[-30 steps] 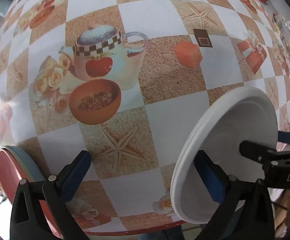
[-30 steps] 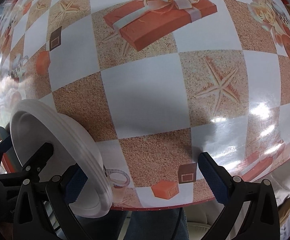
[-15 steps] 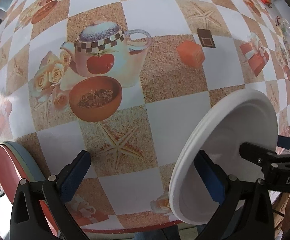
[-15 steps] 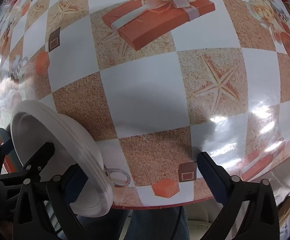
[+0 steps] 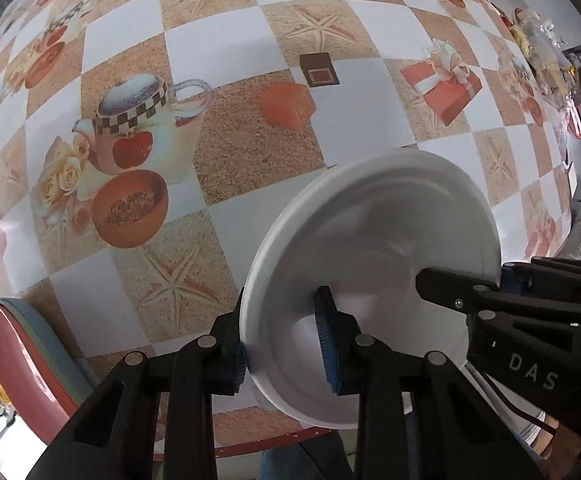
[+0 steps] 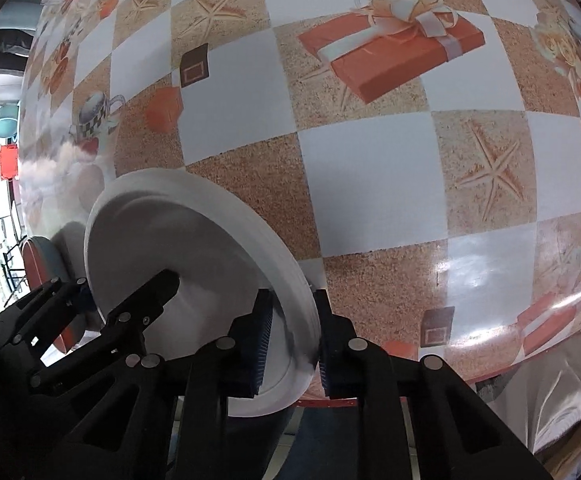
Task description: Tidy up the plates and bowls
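A stack of white plates is held on edge above the near edge of the table. My left gripper is shut on its left rim. My right gripper is shut on the opposite rim of the same white stack. Each gripper shows in the other's view: the right one in the left wrist view, the left one in the right wrist view. A red plate on a blue-grey one lies at the table's near left edge.
The table has a glossy checked cloth printed with teapots, starfish and gift boxes. Its red-trimmed near edge runs just under the grippers. A cluttered area lies at the far right.
Both grippers have shut on the rim of the white plates, one on each side. The plates have shifted toward the middle of both views.
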Action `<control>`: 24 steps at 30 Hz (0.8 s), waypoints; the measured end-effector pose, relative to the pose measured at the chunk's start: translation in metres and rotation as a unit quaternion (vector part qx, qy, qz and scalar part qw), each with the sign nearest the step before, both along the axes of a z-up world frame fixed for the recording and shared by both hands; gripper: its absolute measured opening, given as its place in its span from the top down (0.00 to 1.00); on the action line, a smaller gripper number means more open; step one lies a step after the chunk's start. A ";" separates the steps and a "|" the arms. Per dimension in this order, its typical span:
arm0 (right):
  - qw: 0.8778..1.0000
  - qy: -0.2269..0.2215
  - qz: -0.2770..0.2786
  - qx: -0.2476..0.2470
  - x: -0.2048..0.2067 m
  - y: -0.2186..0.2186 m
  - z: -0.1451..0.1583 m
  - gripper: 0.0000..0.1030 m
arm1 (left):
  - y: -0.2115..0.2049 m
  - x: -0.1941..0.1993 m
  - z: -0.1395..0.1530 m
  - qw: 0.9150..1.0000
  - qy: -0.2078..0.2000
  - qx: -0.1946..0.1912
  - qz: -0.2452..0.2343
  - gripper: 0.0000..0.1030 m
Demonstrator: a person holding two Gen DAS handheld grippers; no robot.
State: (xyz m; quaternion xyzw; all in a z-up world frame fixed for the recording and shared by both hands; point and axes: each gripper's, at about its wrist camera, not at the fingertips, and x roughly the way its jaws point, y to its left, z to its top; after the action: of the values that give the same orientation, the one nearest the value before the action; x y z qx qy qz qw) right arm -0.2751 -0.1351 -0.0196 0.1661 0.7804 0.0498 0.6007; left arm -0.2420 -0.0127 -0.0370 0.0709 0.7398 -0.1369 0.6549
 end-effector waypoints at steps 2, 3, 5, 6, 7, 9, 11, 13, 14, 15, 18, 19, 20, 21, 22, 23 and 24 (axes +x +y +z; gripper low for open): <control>1.000 0.002 0.010 -0.003 0.002 0.004 0.001 0.79 | 0.000 -0.003 0.001 1.000 -0.002 0.003 0.000 0.68; 1.000 0.002 0.016 -0.004 0.000 0.009 0.000 0.79 | 0.003 -0.003 0.001 1.000 -0.003 0.005 0.003 0.68; 1.000 0.002 0.026 -0.005 0.003 0.020 0.001 0.79 | 0.011 -0.009 0.004 1.000 -0.003 0.006 0.012 0.68; 1.000 0.003 0.031 -0.004 0.004 0.027 0.001 0.79 | 0.018 -0.010 0.004 1.000 -0.003 0.007 0.018 0.67; 0.999 0.003 0.035 -0.003 0.005 0.033 0.001 0.79 | 0.023 -0.011 0.004 1.000 -0.003 0.008 0.023 0.67; 0.999 0.002 0.048 -0.001 0.008 0.049 0.002 0.79 | 0.033 -0.011 0.003 0.999 -0.004 0.011 0.033 0.67; 0.998 0.000 0.060 0.001 0.010 0.064 0.003 0.79 | 0.045 -0.012 0.003 0.999 -0.004 0.014 0.043 0.67; 0.997 -0.003 0.074 0.004 0.012 0.082 0.005 0.79 | 0.061 -0.016 0.005 0.998 -0.004 0.017 0.056 0.67; 0.997 -0.004 0.079 0.006 0.012 0.090 0.006 0.79 | 0.069 -0.019 0.007 0.998 -0.004 0.018 0.064 0.67; 0.996 -0.005 0.083 0.007 0.013 0.099 0.006 0.79 | 0.071 -0.020 0.007 0.998 -0.004 0.018 0.068 0.67; 0.995 -0.008 0.096 0.011 0.013 0.119 0.009 0.79 | 0.091 -0.023 0.007 0.996 -0.004 0.020 0.083 0.67; 0.995 -0.008 0.098 0.012 0.014 0.124 0.010 0.79 | 0.096 -0.024 0.007 0.996 -0.006 0.021 0.088 0.67; 0.995 -0.009 0.102 0.012 0.013 0.131 0.011 0.79 | 0.100 -0.023 0.007 0.996 -0.007 0.022 0.091 0.66; 0.994 -0.010 0.105 0.011 0.014 0.135 0.011 0.79 | 0.101 -0.023 0.007 0.995 -0.008 0.023 0.093 0.66; 0.994 -0.012 0.107 0.009 0.015 0.138 0.011 0.79 | 0.104 -0.023 0.007 0.995 -0.009 0.022 0.096 0.66; 0.994 -0.013 0.108 0.007 0.016 0.142 0.012 0.79 | 0.103 -0.026 0.008 0.995 -0.009 0.020 0.098 0.66; 0.994 -0.013 0.108 0.007 0.016 0.146 0.012 0.79 | 0.104 -0.029 0.010 0.995 -0.010 0.019 0.099 0.66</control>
State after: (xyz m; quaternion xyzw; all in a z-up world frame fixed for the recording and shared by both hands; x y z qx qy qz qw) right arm -0.2587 0.0108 -0.0072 0.0846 0.7857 0.1217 0.6006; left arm -0.2713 0.0908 -0.0270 0.0113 0.7389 -0.0568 0.6713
